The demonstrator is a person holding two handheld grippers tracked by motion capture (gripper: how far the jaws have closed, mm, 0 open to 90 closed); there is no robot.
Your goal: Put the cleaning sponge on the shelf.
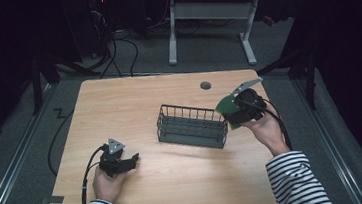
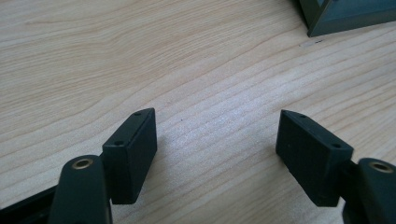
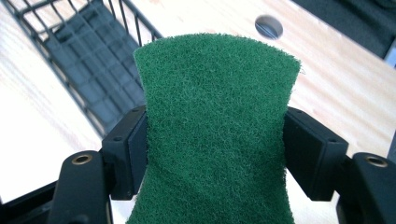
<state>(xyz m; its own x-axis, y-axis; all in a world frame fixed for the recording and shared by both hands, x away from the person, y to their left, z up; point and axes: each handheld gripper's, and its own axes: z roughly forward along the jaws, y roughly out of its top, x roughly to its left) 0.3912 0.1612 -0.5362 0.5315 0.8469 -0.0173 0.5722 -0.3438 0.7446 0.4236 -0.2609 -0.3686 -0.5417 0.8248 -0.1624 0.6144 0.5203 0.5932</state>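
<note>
The green scouring pad (image 3: pixel 217 135) is sitting clamped between the jaws of the right gripper (image 1: pixel 234 111), its edges pinched inward by the pads; in the high view the green scouring pad (image 1: pixel 227 107) is showing right of centre, raised above the counter (image 1: pixel 138 98) just beside the right end of the black wire basket (image 1: pixel 191 126). The basket is standing at mid-frame. At lower left, the left gripper (image 1: pixel 133 160) is resting low over bare wood, its jaws standing released and wide apart with nothing between them.
</note>
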